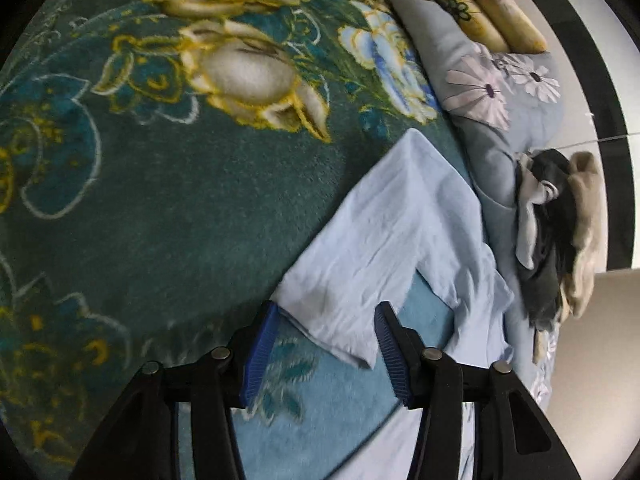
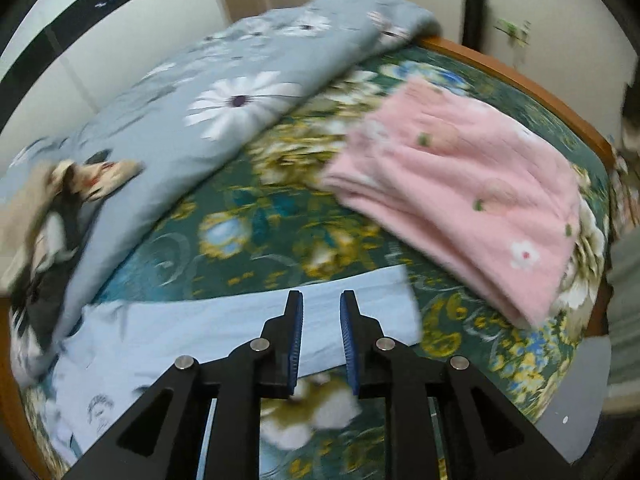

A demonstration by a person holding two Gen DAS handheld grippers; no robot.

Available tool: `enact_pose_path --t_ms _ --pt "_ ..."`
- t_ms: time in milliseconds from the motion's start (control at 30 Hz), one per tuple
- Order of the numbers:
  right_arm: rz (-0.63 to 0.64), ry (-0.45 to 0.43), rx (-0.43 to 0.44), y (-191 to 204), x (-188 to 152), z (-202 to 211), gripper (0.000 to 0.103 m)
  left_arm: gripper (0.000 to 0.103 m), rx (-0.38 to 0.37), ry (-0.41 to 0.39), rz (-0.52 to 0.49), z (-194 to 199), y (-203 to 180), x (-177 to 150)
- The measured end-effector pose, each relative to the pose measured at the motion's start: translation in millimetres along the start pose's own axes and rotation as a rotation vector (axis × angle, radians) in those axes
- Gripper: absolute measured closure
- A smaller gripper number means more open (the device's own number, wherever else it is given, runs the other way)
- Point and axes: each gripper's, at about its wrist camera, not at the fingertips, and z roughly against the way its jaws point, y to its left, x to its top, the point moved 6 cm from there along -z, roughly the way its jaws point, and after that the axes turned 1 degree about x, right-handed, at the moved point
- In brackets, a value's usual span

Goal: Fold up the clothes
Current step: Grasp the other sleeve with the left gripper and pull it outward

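Note:
A light blue T-shirt lies spread on the green floral blanket, partly folded, one flap laid over the rest. My left gripper hovers over its near edge, jaws wide apart, with a cloth corner lying loose between the fingers; the pads do not press on it. In the right wrist view the same T-shirt stretches across below my right gripper. That gripper's jaws stand a narrow gap apart with nothing clamped between them, a little above the cloth.
A folded pink garment lies on the blanket to the right. A grey daisy-print duvet is bunched along the far side, with a dark and beige clothes pile beside it. Rolled pillows sit at the far end; the wooden bed frame borders it.

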Motion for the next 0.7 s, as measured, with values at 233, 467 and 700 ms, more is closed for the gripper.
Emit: enact_pose_path --t_ms 233,467,700 --pt "0.101 0.007 0.108 77 -16 23 0.084 0.099 0.069 -0.083 -0.047 11 6 33" --pt "0.161 0.011 0.133 116 -16 28 0.084 0.099 0.177 -0.239 -0.106 66 5 123" --pt "0.135 0.060 0.153 120 -26 12 0.084 0.099 0.289 -0.273 -0.235 96 -32 167"
